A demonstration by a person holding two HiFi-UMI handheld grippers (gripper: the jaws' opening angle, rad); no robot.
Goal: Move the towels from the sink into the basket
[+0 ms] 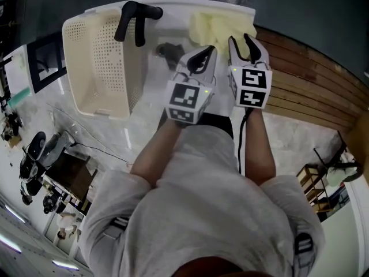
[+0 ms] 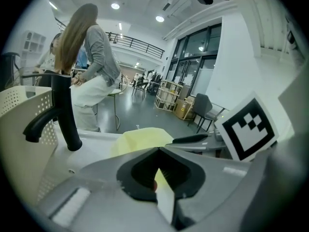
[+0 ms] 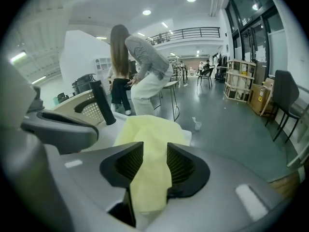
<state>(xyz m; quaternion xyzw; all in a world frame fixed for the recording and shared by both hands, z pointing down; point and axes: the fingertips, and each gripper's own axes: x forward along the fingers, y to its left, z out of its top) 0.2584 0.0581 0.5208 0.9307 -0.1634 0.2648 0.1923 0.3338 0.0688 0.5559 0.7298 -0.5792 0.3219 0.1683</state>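
Head view: towel (image 1: 222,27) lies at sink's (image 1: 179,4) far corner.

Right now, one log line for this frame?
left gripper: shut, over sink | right gripper: open, towel between jaws, not gripped | towel: at sink's far edge | basket: no towel visible

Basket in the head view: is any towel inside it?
No, the basket shows only bare perforated walls, and the yellow towel lies apart from it, past the faucet.
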